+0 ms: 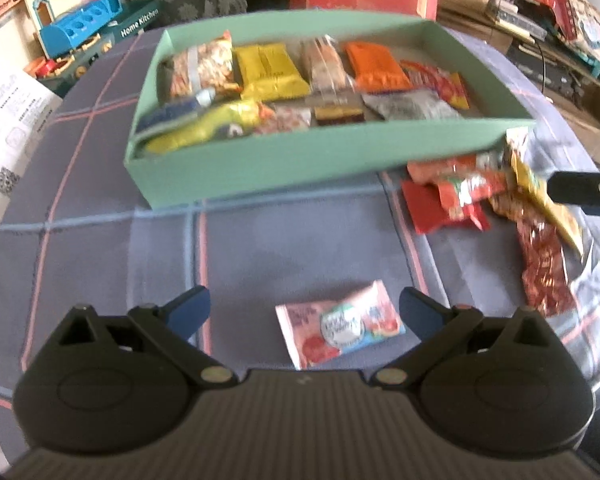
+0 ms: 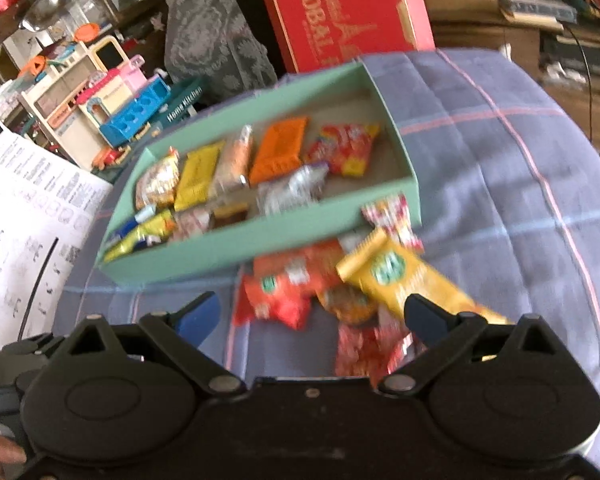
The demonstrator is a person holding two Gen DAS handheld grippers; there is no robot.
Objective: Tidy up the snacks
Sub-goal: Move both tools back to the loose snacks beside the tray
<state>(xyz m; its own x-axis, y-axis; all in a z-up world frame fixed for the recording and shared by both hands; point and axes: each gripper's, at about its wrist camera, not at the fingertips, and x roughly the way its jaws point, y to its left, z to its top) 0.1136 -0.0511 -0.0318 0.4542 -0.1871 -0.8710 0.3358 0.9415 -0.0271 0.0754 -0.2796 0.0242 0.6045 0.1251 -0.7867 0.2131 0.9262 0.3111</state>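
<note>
Both jaws spread wide, left gripper (image 1: pixel 304 312) over pink packet (image 1: pixel 340 330).

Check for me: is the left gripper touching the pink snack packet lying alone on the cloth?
Apart. In the left wrist view, the left gripper is open and the pink snack packet lies between its fingers with checked cloth visible on both sides.

A surface under a blue-grey checked cloth (image 1: pixel 100 208), carrying a box and loose snacks

The green box (image 1: pixel 260 160) stands on the cloth at the far side; just beside its front right corner lies a heap of red and yellow snack packets (image 1: pixel 480 196); a pink packet (image 1: pixel 340 324) lies alone on the cloth, apart from the heap, nearer the camera.
</note>
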